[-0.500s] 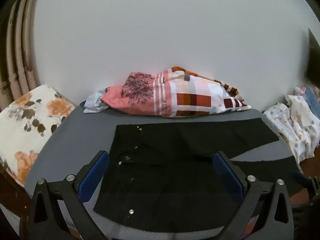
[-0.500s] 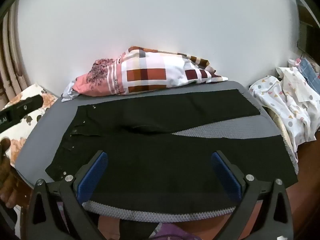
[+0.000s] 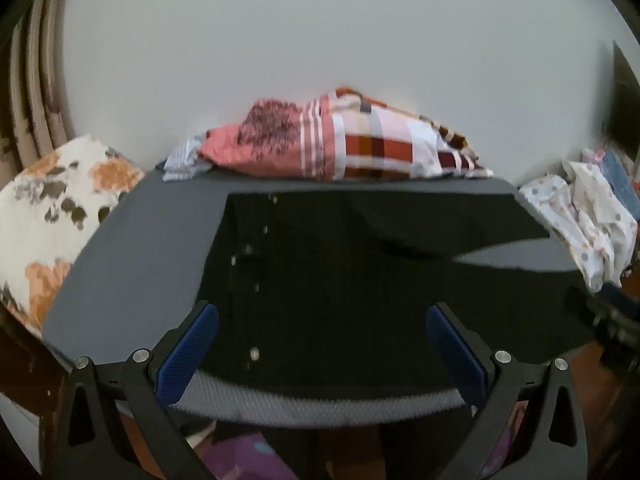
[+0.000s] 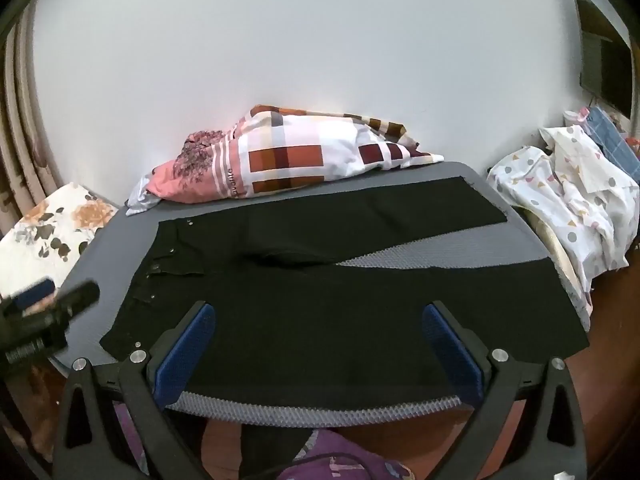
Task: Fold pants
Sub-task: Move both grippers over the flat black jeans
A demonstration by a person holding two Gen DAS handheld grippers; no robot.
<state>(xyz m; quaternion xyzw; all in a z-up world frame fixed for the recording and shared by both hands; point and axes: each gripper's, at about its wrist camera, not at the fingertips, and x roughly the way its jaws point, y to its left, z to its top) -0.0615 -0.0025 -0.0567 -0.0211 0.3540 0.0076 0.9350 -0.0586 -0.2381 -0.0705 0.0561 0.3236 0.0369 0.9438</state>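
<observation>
Black pants (image 4: 320, 292) lie flat on the grey table (image 4: 116, 232), waistband with metal studs at the left, legs spread apart toward the right. They also show in the left wrist view (image 3: 340, 280). My left gripper (image 3: 322, 344) is open and empty, hovering over the near waist part of the pants. My right gripper (image 4: 319, 344) is open and empty, hovering over the near leg. The left gripper also shows blurred at the left edge of the right wrist view (image 4: 44, 312).
A pink and plaid pillow (image 4: 280, 160) lies at the table's far edge against the white wall. A floral cushion (image 4: 44, 236) sits to the left. A pile of white dotted clothes (image 4: 572, 204) lies to the right. Purple fabric (image 4: 340, 460) shows below the near edge.
Both grippers have pulled back and risen a little, so the pants sit lower and farther in each view. The left gripper moved right; its view is blurred.
</observation>
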